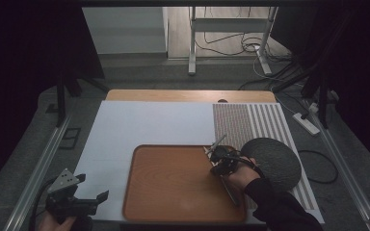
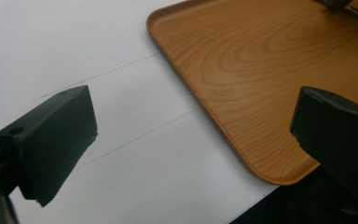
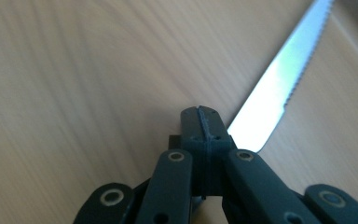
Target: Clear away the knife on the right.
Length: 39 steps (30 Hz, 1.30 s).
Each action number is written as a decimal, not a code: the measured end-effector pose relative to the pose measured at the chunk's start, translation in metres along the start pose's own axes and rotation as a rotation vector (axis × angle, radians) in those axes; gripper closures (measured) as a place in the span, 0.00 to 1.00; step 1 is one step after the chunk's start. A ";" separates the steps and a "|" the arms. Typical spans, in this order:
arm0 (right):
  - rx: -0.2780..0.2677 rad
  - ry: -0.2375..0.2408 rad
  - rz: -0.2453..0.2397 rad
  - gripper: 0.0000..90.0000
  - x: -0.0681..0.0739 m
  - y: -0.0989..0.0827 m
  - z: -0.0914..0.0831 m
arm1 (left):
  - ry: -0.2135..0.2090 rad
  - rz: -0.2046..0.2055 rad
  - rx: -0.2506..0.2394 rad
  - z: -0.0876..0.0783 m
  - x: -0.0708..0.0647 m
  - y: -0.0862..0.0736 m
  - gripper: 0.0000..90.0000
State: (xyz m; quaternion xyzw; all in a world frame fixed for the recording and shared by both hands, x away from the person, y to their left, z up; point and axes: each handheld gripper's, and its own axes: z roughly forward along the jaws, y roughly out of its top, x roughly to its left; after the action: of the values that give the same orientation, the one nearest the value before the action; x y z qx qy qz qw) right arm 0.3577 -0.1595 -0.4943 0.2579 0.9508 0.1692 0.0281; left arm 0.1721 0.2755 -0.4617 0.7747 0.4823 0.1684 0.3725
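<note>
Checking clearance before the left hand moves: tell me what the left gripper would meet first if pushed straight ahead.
Probably the white mat between its open jaws, then the wooden tray's near rim. The left gripper points down and toward the tray; depth is unclear.

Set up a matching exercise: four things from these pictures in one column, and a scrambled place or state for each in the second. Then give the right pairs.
1. left gripper
2. right gripper
3. knife
4. round grey mat

A. lies on the striped mat, right of the tray
B. jaws wide apart, over the white sheet
C. blade over the wooden tray
D. jaws pressed together

Pairs: 1-B, 2-D, 3-C, 4-A
</note>
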 end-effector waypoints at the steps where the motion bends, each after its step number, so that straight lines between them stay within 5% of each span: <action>1: 0.001 0.006 0.014 1.00 -0.002 -0.002 -0.001 | 0.000 0.001 0.000 0.000 0.000 0.000 0.01; 21: 0.028 -0.025 0.129 1.00 -0.022 -0.039 -0.018 | -0.002 -0.003 -0.003 0.000 0.000 0.000 0.01; 28: 0.033 -0.043 0.115 1.00 -0.020 -0.039 -0.018 | -0.005 -0.002 -0.003 0.000 0.000 0.000 0.01; 33: 0.001 -0.010 0.120 1.00 -0.018 -0.037 -0.019 | -0.007 0.002 -0.001 0.000 0.000 0.000 0.01; 39: -0.041 -0.001 0.114 0.90 -0.016 -0.035 -0.023 | -0.011 -0.001 -0.004 0.000 0.000 0.000 0.01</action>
State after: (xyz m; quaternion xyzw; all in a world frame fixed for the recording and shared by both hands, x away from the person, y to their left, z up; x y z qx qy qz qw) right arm 0.3518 -0.2026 -0.4848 0.3109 0.9310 0.1898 0.0242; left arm 0.1721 0.2760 -0.4617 0.7747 0.4804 0.1648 0.3766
